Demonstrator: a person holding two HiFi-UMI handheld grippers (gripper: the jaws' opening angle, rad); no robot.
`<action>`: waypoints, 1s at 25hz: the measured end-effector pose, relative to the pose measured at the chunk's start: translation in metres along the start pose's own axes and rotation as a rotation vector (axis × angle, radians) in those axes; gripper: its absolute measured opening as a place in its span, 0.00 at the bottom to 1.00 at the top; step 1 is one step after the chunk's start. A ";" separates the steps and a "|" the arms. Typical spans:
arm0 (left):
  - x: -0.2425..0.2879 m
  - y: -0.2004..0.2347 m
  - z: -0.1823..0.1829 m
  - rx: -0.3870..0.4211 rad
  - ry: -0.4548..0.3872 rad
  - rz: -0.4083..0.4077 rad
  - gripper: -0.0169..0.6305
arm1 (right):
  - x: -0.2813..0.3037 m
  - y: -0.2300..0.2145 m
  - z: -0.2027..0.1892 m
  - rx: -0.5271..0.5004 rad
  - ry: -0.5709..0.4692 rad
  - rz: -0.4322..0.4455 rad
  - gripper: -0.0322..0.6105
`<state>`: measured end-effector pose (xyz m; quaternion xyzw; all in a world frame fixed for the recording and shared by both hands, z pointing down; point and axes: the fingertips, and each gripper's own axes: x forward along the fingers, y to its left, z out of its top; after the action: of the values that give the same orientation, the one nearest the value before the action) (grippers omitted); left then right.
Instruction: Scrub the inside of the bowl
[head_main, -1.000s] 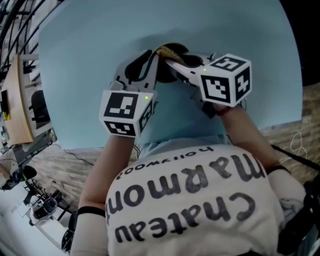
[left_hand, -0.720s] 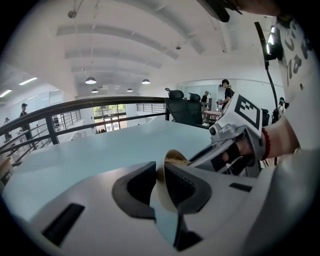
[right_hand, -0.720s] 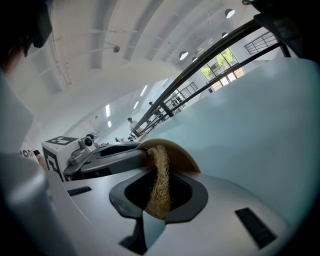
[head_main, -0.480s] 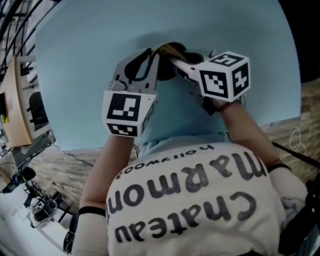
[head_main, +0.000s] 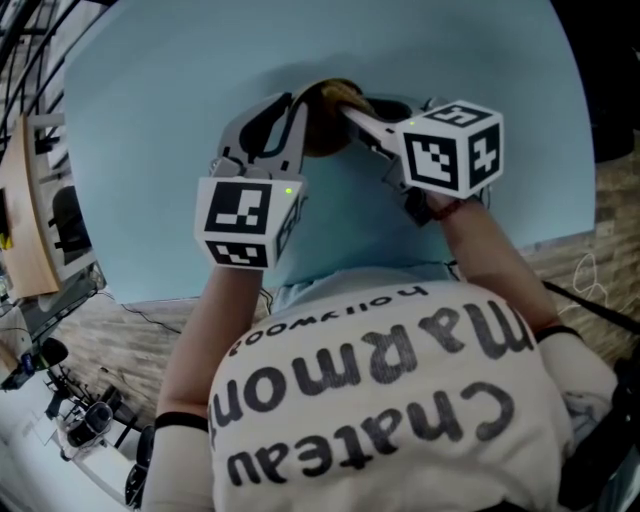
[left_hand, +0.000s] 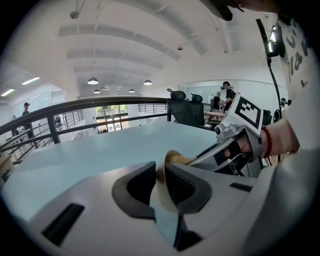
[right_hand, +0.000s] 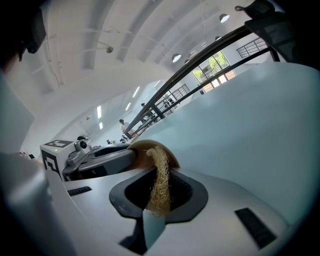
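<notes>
Gripping noted at the left: the left tool (left_hand: 160, 175) has its jaws nearly together, pinching the tan rim of the bowl (head_main: 338, 97). The wall of the bowl sits between the two pads, so this tool acts as the clamp.

Bowl position: over the far middle of the pale blue bench (head_main: 150, 120), between the two tools and just ahead of the person's forearms. It looks tipped onto its side, with the rim towards the left tool. Whether its base touches the bench cannot be told from any view.

Right side: the right tool (right_hand: 160, 192) is closed on a pale, stringy fibre scrubber (right_hand: 160, 172). The strands stand up out of the jaws and meet the brown edge of the bowl. The tip of this tool points in at the bowl from the right, close against the left tool.

Progress, as a judgement:
- Done: bowl secured, scrubber picked up and brought into contact with the bowl.
- In hand: the scrubbing itself. The scrubber is at the rim or just inside; the exact contact patch is hidden by the tool bodies.
- Left: working round the whole inner wall and the bottom.
- Not assessable: the inner surface is not visible in any view, so how much has been cleaned is unknown. No foam, water or residue can be made out.
</notes>
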<state>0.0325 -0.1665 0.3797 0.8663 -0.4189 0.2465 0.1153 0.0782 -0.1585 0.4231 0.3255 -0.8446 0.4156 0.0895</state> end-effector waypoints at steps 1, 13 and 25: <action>0.000 0.001 -0.001 -0.002 0.003 0.001 0.10 | 0.000 -0.001 -0.001 0.003 0.001 -0.001 0.15; 0.006 -0.006 0.001 0.013 -0.026 0.018 0.10 | -0.009 -0.016 -0.004 -0.004 0.000 0.008 0.15; -0.002 -0.003 -0.004 -0.006 -0.014 0.031 0.10 | -0.012 -0.014 -0.009 -0.015 0.012 -0.006 0.15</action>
<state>0.0330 -0.1619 0.3820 0.8611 -0.4336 0.2411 0.1111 0.0949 -0.1523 0.4327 0.3248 -0.8462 0.4108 0.0986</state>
